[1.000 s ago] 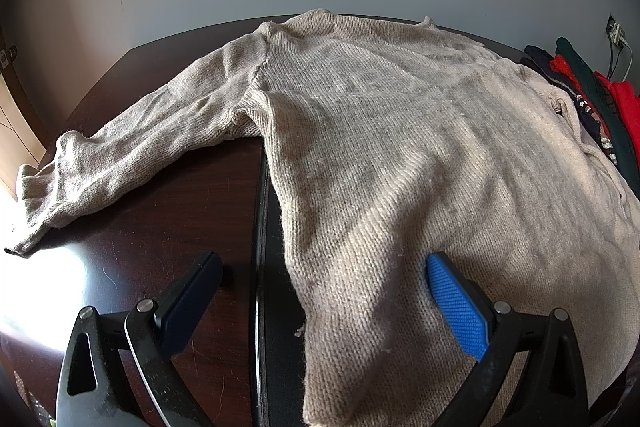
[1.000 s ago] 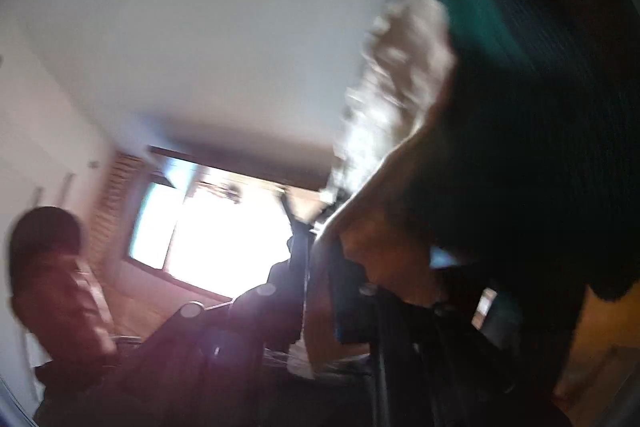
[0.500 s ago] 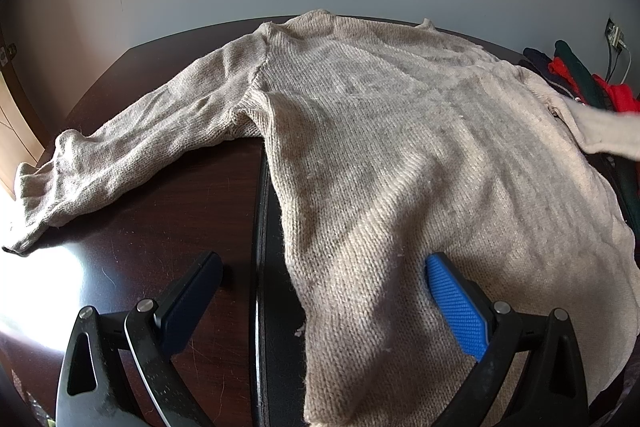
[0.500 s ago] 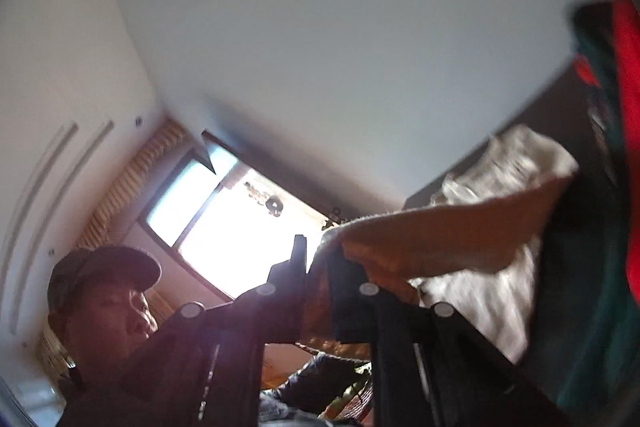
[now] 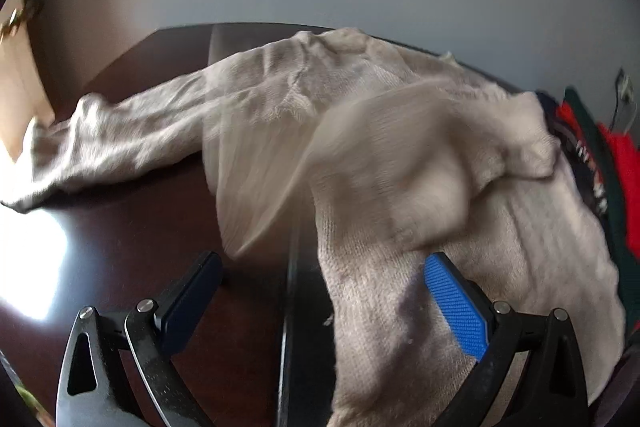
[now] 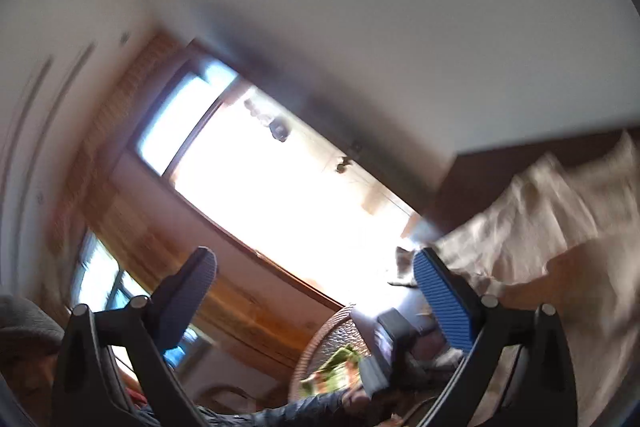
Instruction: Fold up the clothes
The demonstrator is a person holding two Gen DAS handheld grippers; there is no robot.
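A beige knit sweater [image 5: 380, 163] lies on the dark wooden table [image 5: 120, 227]. Its left sleeve [image 5: 120, 135] stretches out to the left. Its right sleeve [image 5: 420, 163] lies folded across the body, blurred by motion. My left gripper [image 5: 320, 291] is open and empty, low over the sweater's hem, one finger over the table and the other over the cloth. My right gripper [image 6: 316, 291] is open and empty, tilted up toward the wall and window, with the sweater [image 6: 560, 227] at its right side.
A pile of red, green and dark clothes [image 5: 600, 163] lies at the table's right edge. A grey wall stands behind the table. A bright window [image 6: 288, 187] and a woven basket [image 6: 332, 347] show in the right wrist view.
The right gripper, shut on the sweater's right sleeve, carried it over the body and let go; it is now open. The sleeve landed across the sweater. The left view shifted slightly.
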